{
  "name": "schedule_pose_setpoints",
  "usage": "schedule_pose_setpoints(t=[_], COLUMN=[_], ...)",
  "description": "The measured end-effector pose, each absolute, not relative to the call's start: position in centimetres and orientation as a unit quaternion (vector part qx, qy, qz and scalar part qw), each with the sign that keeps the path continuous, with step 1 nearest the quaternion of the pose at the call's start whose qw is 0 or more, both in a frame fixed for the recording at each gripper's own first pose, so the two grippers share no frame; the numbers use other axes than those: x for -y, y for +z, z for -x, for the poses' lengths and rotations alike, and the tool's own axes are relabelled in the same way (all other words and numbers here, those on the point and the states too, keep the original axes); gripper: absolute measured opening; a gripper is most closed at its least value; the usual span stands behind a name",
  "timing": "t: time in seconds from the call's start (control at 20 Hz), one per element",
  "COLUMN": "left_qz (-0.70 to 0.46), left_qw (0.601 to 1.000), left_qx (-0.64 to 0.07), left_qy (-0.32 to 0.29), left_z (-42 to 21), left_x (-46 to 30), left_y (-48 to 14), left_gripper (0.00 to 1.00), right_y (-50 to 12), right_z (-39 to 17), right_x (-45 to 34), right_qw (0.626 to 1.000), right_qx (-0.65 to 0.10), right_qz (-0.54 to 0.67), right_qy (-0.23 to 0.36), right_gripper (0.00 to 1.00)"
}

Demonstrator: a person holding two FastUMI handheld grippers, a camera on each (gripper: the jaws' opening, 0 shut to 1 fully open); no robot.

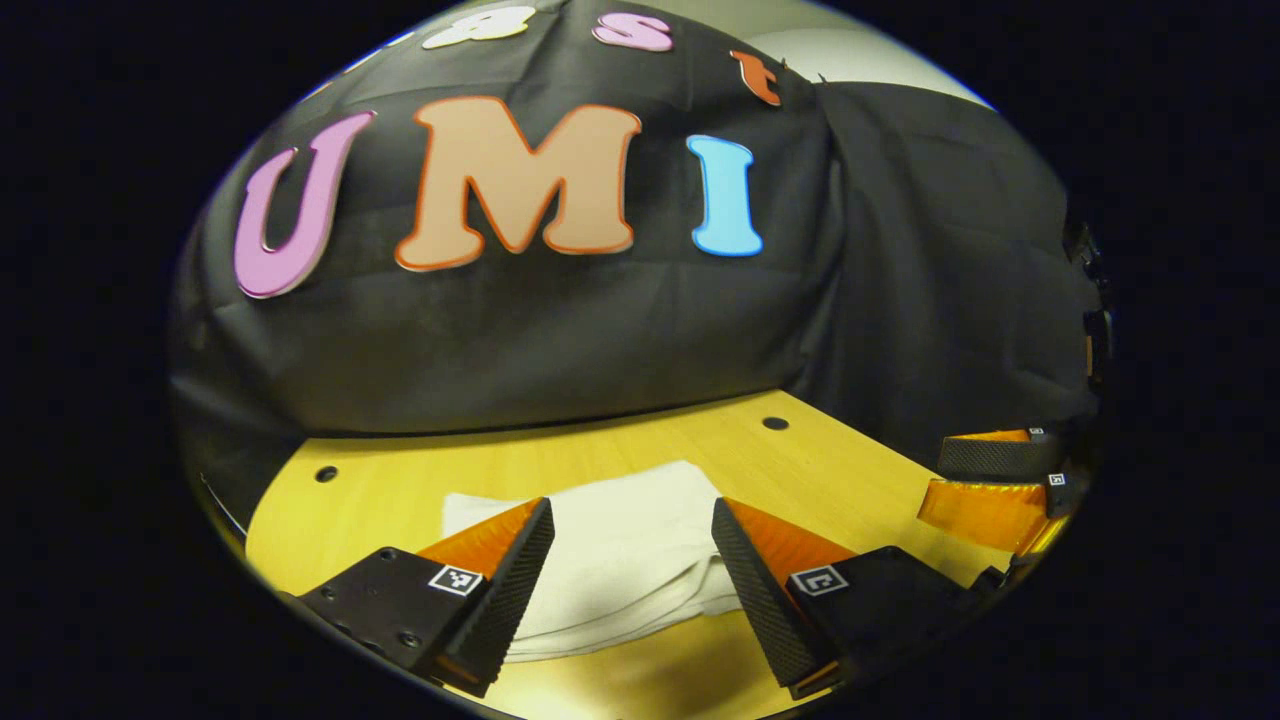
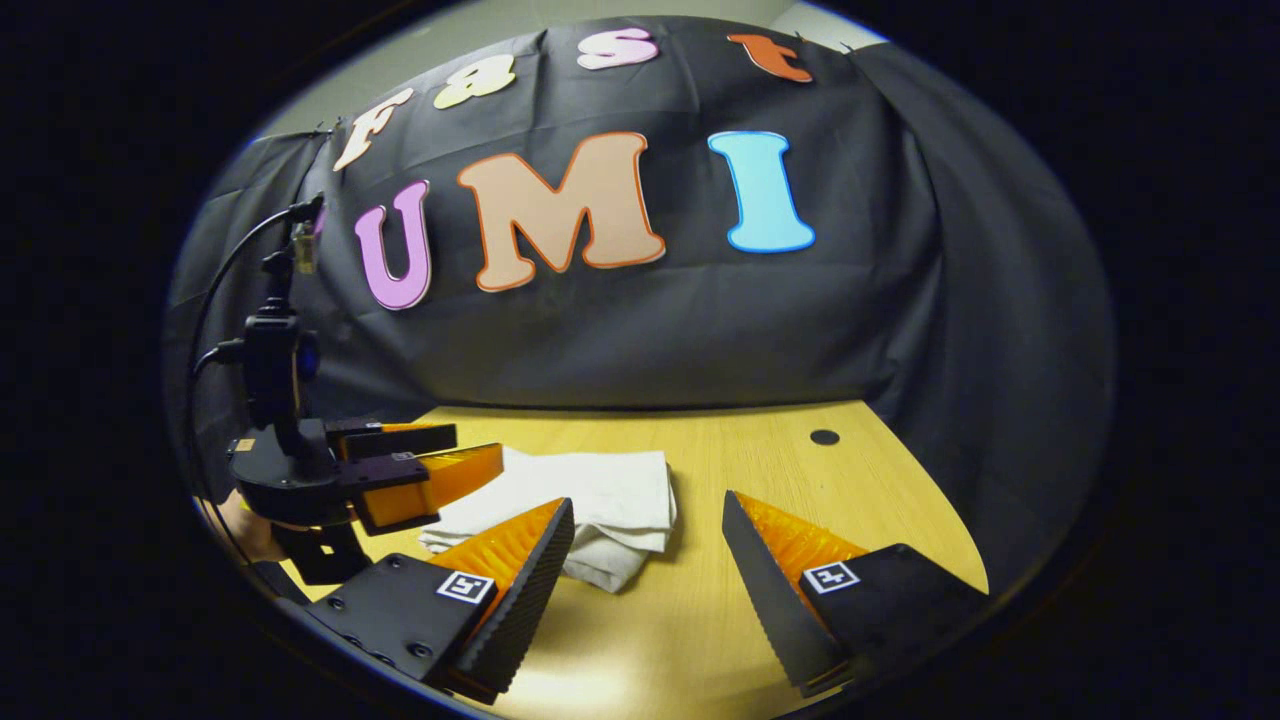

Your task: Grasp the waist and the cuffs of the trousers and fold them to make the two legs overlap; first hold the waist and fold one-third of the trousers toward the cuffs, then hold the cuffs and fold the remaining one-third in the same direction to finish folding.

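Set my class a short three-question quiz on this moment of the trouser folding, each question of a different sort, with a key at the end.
1. True or false: the left gripper is clamped on the trousers.
2. Multiple choice: the trousers lie on the wooden table as A) a flat spread-out garment, B) a compact folded stack, C) a bundle hanging off the edge.
3. Fill in: in the right gripper view, the right gripper has its jaws ____ with nothing between them.

Key: 1 false, its fingers stand apart on either side of the cloth; 2 B; 3 open.
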State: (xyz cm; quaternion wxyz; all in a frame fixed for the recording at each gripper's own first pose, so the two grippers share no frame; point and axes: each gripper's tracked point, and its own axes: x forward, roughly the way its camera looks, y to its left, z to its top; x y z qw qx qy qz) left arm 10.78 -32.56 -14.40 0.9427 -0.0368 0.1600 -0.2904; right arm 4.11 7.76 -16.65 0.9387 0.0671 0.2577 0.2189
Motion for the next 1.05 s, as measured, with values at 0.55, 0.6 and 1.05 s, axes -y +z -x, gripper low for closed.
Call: schedule_pose_setpoints(t=[0.55, 0.6, 1.05], left_qz=[0.018, 0.02, 0.024], left_qw=[0.986, 0.988, 0.993], left_qx=[-0.085, -0.085, -0.059], left_qy=[-0.14, -0.13, -0.1], left_z=[-8.8, -8.4, -5.3], left_x=[14.1, 13.1, 8.3], left_y=[-7.6, -7.6, -6.4], left_gripper=[0.95, 0.95, 0.95], right_y=[-6.0, -5.7, -2.8], right_z=[-2.0, -1.7, 1.0], right_x=[-13.0, -13.1, -12.9], right_qw=[0.962, 0.963, 0.973], right_qx=[-0.143, -0.14, -0.111], right_qz=[-0.073, -0.072, -0.066], right_qy=[0.222, 0.219, 0.192], right_gripper=[0.96, 0.96, 0.92])
